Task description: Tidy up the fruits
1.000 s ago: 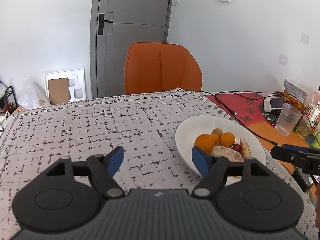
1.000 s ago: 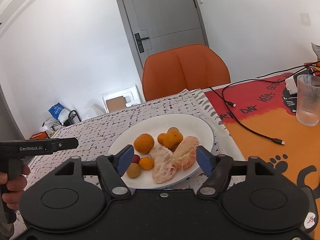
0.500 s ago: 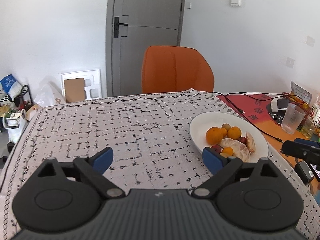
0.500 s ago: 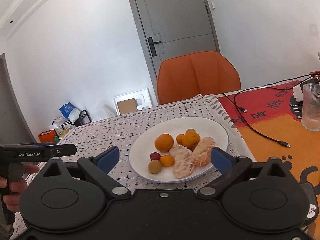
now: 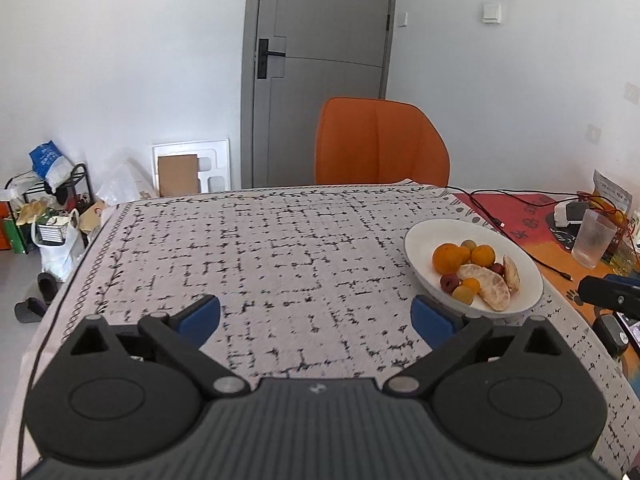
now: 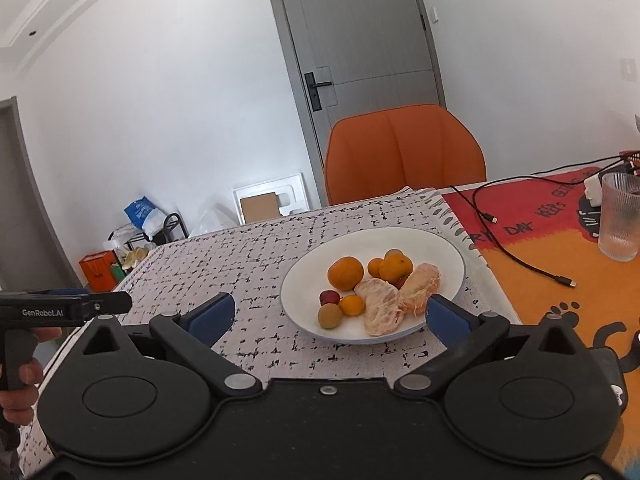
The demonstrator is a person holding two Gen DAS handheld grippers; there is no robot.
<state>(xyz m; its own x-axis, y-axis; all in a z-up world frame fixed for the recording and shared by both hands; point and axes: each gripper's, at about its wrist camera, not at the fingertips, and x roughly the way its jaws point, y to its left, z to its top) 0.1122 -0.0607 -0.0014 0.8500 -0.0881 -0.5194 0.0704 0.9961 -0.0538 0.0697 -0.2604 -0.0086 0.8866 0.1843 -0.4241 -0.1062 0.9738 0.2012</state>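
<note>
White plate [image 6: 448, 254]: sits on the patterned tablecloth [image 5: 280, 264], toward its right side, just beside the orange mat [image 6: 568, 248].
Fruit on the plate: a whole mandarin [image 6: 345, 273] at the back left, a second mandarin [image 6: 396, 268] beside it with a smaller orange fruit [image 6: 375, 266] touching it.
Peeled pieces: two peeled citrus halves [image 6: 380, 306] lie side by side at the front right of the plate, touching each other.
Small fruit: a red one [image 6: 329, 297], a small orange one [image 6: 352, 305] and a brownish-yellow round one [image 6: 330, 315] cluster at the front left.
Left claw [image 5: 316, 316]: its jaws have just been opening and now stand wide apart over bare tablecloth, with nothing between the blue pads [image 5: 200, 314]; the plate lies ahead and to its right.
Right claw [image 6: 330, 316]: jaws spread wide, having opened within the last second, holding nothing; the near rim of the plate shows between them but the pads [image 6: 446, 318] do not press on it.
Hand [image 6: 18, 376]: grips the handle of the left tool at the left edge of the right camera's view.
Surface beyond: a ribbed glass tumbler [image 6: 620, 216] stands on the orange mat, and a black cable [image 6: 516, 258] trails across it.
Behind the surface: an orange chair [image 5: 380, 148] in front of a grey door [image 5: 320, 60].
</note>
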